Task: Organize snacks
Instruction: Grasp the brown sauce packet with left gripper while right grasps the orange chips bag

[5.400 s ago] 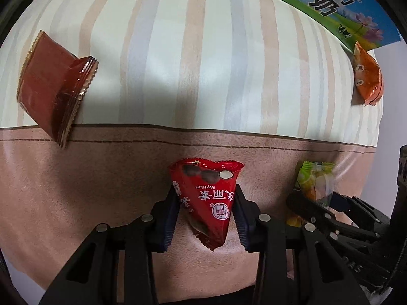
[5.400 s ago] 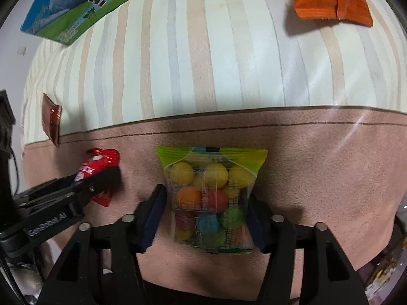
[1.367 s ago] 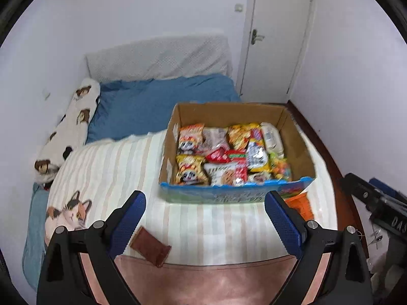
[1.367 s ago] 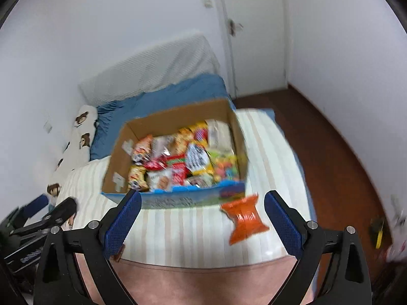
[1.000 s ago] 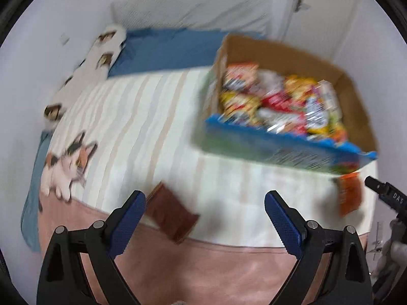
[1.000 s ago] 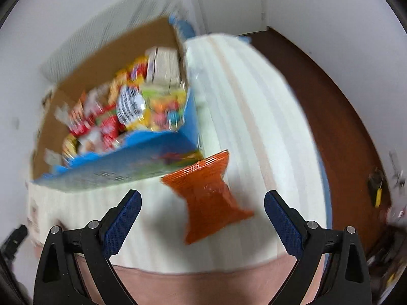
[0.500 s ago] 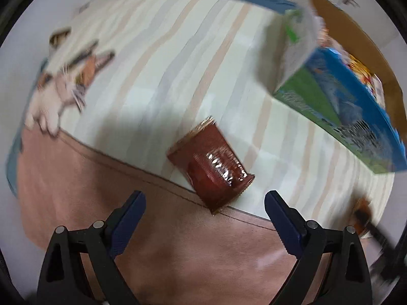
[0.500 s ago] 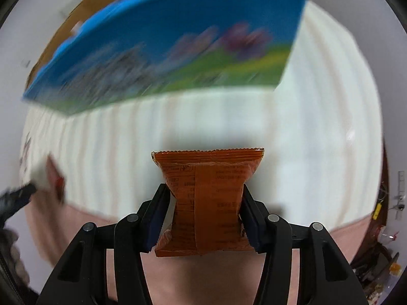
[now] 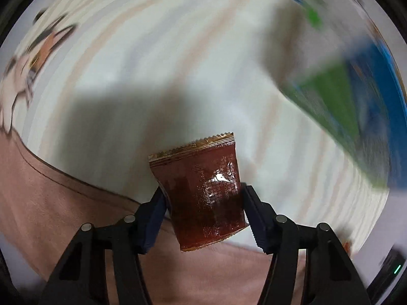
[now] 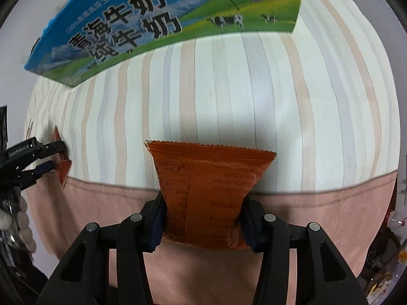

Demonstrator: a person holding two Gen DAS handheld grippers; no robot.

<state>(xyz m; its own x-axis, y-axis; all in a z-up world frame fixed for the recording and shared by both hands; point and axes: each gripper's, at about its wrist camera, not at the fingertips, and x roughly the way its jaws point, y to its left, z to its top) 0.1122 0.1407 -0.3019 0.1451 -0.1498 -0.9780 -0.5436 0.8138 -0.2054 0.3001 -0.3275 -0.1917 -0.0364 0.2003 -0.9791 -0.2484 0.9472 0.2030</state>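
My left gripper (image 9: 203,203) is shut on a dark red-brown snack packet (image 9: 203,190), low over the striped bedspread (image 9: 152,63). My right gripper (image 10: 203,218) is shut on an orange snack packet (image 10: 208,190), its jaws pinching the packet's middle. The blue and green milk carton box (image 10: 165,17) that holds the snacks stands at the back of the bed; it also shows, blurred, in the left wrist view (image 9: 356,117). In the right wrist view the left gripper (image 10: 51,157) shows at far left with the brown packet (image 10: 62,170).
The bedspread is cream with pale stripes and has a pink band (image 10: 305,228) along the near edge. A cat print (image 9: 30,58) lies at the left of the bed. The floor with small clutter (image 10: 391,254) shows past the bed's right edge.
My left gripper came down and shut on the brown packet, which lay loose before. My right gripper stays shut on the orange packet and has drawn back a little from the box.
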